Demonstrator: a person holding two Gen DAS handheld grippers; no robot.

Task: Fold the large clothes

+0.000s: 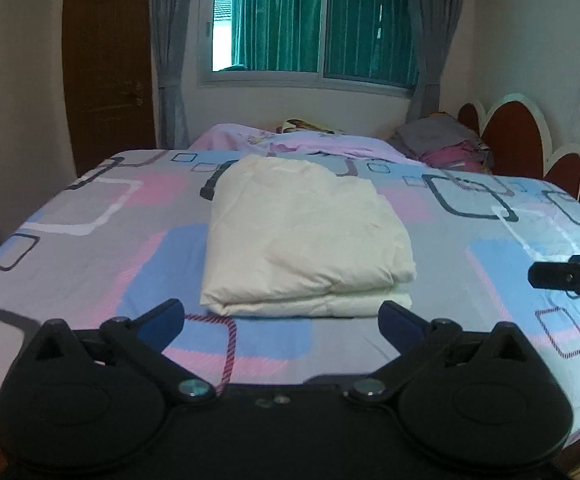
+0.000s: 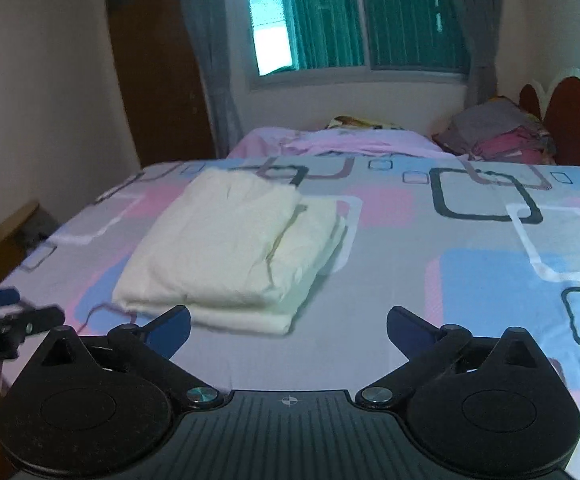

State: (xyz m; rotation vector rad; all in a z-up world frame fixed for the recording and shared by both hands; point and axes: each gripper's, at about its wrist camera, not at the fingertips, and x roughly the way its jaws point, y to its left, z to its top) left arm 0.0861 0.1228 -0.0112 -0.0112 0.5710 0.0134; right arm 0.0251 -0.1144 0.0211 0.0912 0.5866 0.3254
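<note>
Cream garment (image 1: 305,236): folded into a thick rectangular stack, mid-bed on patterned sheet (image 1: 469,280). Left gripper (image 1: 282,320) and right gripper (image 2: 289,326): 2, both spread wide, empty, hovering short of it. Step: folding apparently finished (layers uneven at right); next, perhaps squaring edges.

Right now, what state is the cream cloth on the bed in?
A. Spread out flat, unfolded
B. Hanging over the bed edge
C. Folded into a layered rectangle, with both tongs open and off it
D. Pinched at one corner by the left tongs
C: the cream cloth lies stacked in layers on the bed, while the left tongs and right tongs gape empty, short of it.
</note>
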